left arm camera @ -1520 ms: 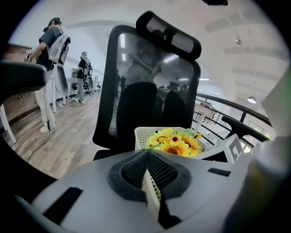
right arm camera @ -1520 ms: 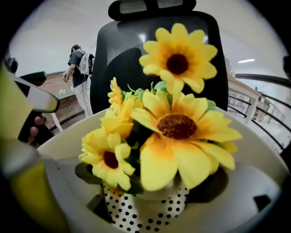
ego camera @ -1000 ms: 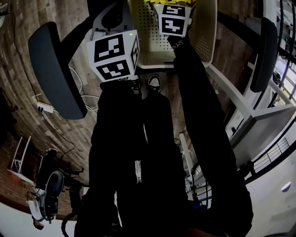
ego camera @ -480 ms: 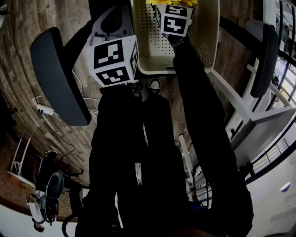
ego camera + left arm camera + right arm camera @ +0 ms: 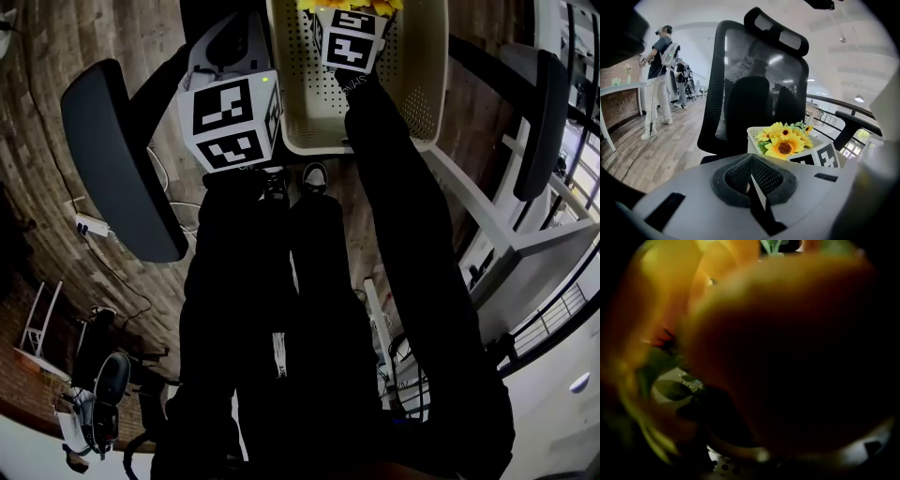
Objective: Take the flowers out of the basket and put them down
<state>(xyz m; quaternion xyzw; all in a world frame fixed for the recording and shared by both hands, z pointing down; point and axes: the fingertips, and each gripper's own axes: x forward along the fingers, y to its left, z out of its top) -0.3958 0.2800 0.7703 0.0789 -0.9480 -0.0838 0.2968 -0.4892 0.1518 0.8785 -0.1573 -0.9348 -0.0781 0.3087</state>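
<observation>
A bunch of yellow artificial sunflowers stands in a cream perforated basket on the seat of an office chair. In the left gripper view the flowers rise above the basket's rim. My right gripper's marker cube is inside the basket, right against the flowers, and its jaws are hidden. They are opening. Blurred yellow petals fill the right gripper view, with the basket floor below. My left gripper hovers left of the basket, jaws together and empty.
The black chair has a mesh backrest and armrests on both sides of the basket. A white desk frame stands to the right. A power strip and cables lie on the wooden floor. People stand far off.
My right gripper has pushed slightly deeper into the basket toward the flowers. The left gripper has hardly moved.
</observation>
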